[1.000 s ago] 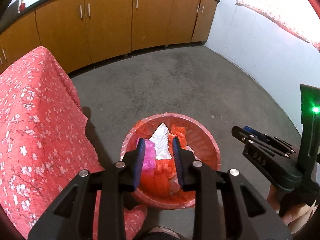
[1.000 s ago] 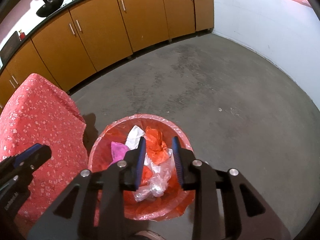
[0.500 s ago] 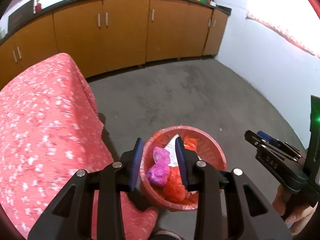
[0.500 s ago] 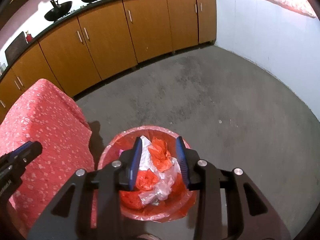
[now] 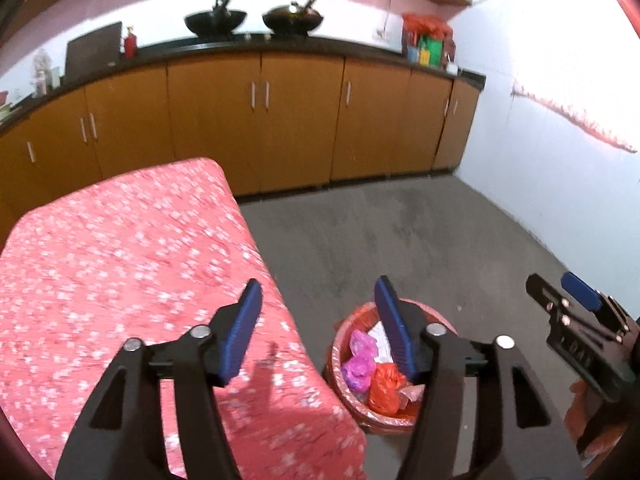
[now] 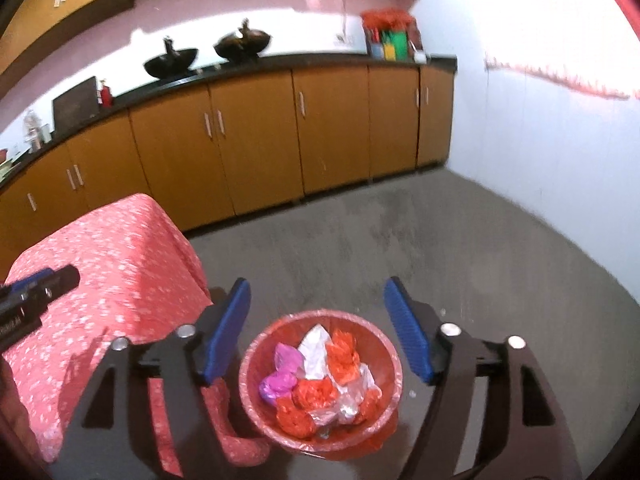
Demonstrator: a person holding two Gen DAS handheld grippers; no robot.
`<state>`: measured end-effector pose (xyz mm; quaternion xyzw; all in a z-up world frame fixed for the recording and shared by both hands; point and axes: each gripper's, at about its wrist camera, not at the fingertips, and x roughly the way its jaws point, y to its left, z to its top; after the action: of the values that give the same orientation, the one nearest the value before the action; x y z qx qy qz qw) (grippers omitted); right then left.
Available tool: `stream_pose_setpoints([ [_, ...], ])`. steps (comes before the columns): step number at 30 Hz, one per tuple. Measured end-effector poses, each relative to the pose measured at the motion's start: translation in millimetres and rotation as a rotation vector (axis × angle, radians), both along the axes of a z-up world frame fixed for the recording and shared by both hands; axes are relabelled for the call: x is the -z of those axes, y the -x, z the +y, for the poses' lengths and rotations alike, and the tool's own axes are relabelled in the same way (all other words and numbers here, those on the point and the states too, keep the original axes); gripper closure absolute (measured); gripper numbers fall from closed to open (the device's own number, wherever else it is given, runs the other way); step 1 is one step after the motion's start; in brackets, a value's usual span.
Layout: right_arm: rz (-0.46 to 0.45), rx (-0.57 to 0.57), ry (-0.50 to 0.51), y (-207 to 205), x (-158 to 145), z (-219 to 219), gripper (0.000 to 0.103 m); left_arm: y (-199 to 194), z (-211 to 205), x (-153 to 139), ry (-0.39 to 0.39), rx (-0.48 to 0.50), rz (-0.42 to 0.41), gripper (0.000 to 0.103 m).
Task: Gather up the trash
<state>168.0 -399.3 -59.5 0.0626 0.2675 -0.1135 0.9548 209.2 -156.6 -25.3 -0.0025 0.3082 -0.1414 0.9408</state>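
A red-lined round trash bin [image 6: 390, 354] stands on the floor beside the table, filled with crumpled pink, white and orange bags [image 6: 316, 376]. It also shows in the left wrist view [image 5: 340, 340]. My right gripper [image 6: 318, 332] is open and empty, high above the bin. My left gripper [image 5: 318, 328] is open and empty, over the table's right edge. The right gripper also appears in the left wrist view [image 5: 576, 312], and the left gripper's tip in the right wrist view [image 6: 40, 284].
A table under a red floral cloth [image 5: 120, 264] stands left of the bin. Orange cabinets [image 5: 256, 120] with a dark counter and two woks line the far wall. A white wall [image 5: 552, 184] runs on the right. The floor [image 5: 400, 236] is grey.
Both grippers have opened wide and risen away from the bin, tilting up so the counter and wall show. The trash stays in the bin.
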Motion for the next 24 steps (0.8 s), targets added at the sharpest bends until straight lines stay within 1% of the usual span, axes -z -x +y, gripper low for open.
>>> stream_pose_setpoints([
  [1, -0.017, -0.004, 0.009, 6.2, -5.3, 4.2, 0.021, 7.5, 5.7, -7.2, -0.001, -0.003, -0.026, 0.036],
  [2, -0.032, -0.006, 0.013, 12.1, -9.7, 7.7, 0.016, 13.6, 9.1, -12.1, -0.005, -0.004, -0.048, 0.031],
  [3, -0.045, -0.004, 0.014, 19.0, -14.0, 10.0, 0.013, 23.6, 13.8, -18.7, -0.013, -0.006, -0.083, 0.024],
  [4, -0.064, 0.003, 0.013, 26.4, -19.4, 13.6, 0.009, 29.8, 16.5, -22.6, -0.022, -0.009, -0.106, 0.021],
  [6, -0.104, 0.024, 0.017, 40.3, -27.7, 16.5, 0.006, 48.1, 24.5, -34.2, -0.037, -0.021, -0.164, 0.008],
  [8, -0.144, 0.062, 0.026, 53.8, -35.6, 20.6, 0.004, 62.3, 32.2, -42.0, -0.043, -0.041, -0.202, 0.003],
  [10, -0.175, 0.091, 0.036, 66.9, -44.8, 26.8, 0.004, 76.6, 41.7, -48.8, -0.031, -0.063, -0.228, 0.002],
  [13, -0.201, 0.116, 0.064, 84.2, -58.8, 37.7, 0.004, 94.0, 56.6, -53.1, -0.019, -0.110, -0.244, 0.002],
  [17, -0.209, 0.104, 0.131, 107.6, -77.2, 61.7, 0.004, 116.3, 75.1, -55.4, -0.011, -0.154, -0.257, 0.002],
  [21, -0.247, 0.066, 0.201, 134.7, -87.1, 87.9, 0.004, 141.0, 88.9, -60.0, -0.042, -0.185, -0.316, 0.002],
  [24, -0.271, 0.051, 0.211, 157.0, -90.5, 103.5, 0.004, 158.0, 95.2, -61.1, -0.069, -0.198, -0.351, 0.002],
])
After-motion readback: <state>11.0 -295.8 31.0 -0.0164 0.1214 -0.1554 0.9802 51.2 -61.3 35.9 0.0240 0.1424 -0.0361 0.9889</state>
